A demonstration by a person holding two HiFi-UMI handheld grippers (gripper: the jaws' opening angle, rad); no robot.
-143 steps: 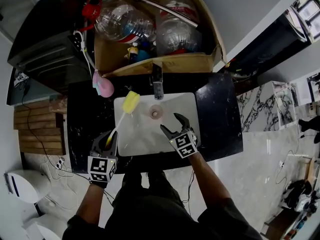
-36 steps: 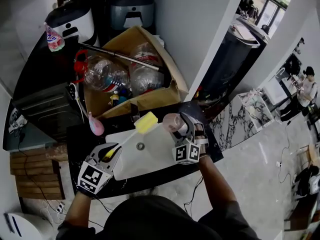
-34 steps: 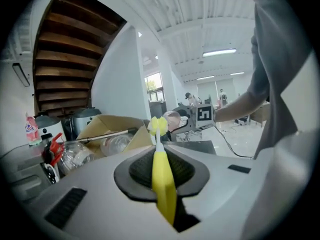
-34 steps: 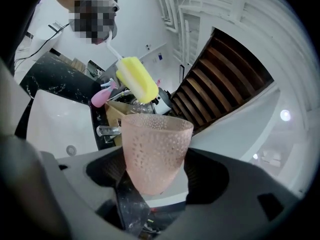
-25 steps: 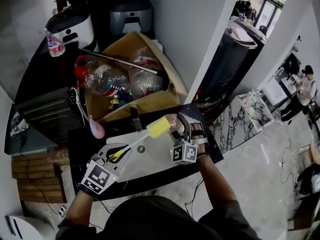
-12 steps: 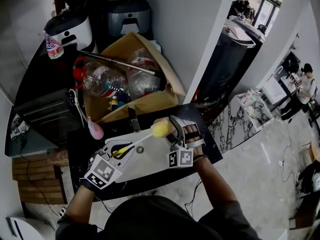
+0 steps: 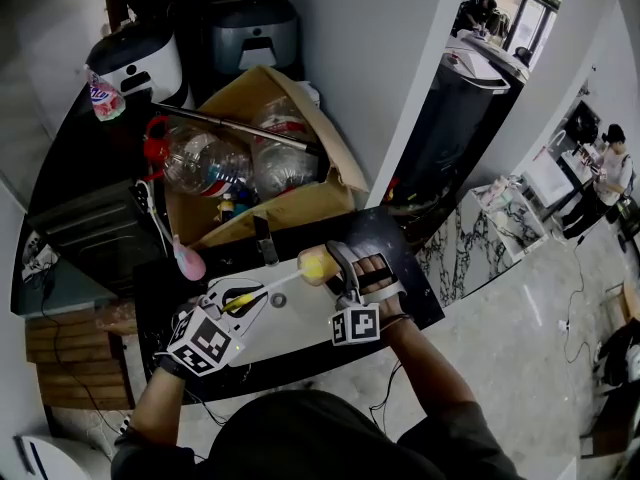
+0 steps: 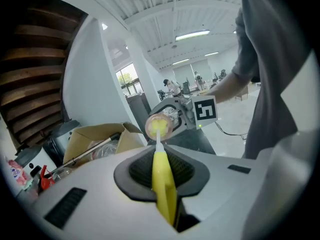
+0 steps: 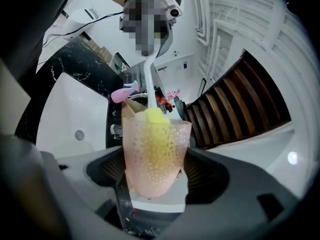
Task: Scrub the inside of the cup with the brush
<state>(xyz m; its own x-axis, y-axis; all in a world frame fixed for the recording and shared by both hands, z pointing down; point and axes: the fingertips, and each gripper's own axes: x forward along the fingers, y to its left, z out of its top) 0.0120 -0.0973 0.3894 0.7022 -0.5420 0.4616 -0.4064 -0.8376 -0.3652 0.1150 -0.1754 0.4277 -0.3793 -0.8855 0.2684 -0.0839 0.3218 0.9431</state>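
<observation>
Cup [image 9: 152,159], pink, see-through and dotted, is clamped at its base between the jaws of the right tongs [image 7: 338,270]. It is held in the air over the white sink [image 7: 300,320], lying on its side with the mouth turned toward the left tongs [image 7: 238,297]. Left tongs are closed tight on the yellow handle of the brush [image 8: 163,184]. The brush's thin white stem runs from the handle across to the cup. Its yellow sponge head sits inside the cup and fills most of it, with the sponge's near end showing just past the rim in the right gripper view. In the left gripper view the cup mouth faces the camera and the yellow sponge shows inside. Sink is set in a black bench [image 7: 405,273], with the drain [image 7: 279,300] visible below the brush and a dark tap [image 7: 261,240] at the back edge. A pink object [image 7: 188,263] lies on the bench left of the sink. Behind the bench is an open cardboard box [image 7: 300,203] holding large clear plastic bottles [image 7: 205,168].
</observation>
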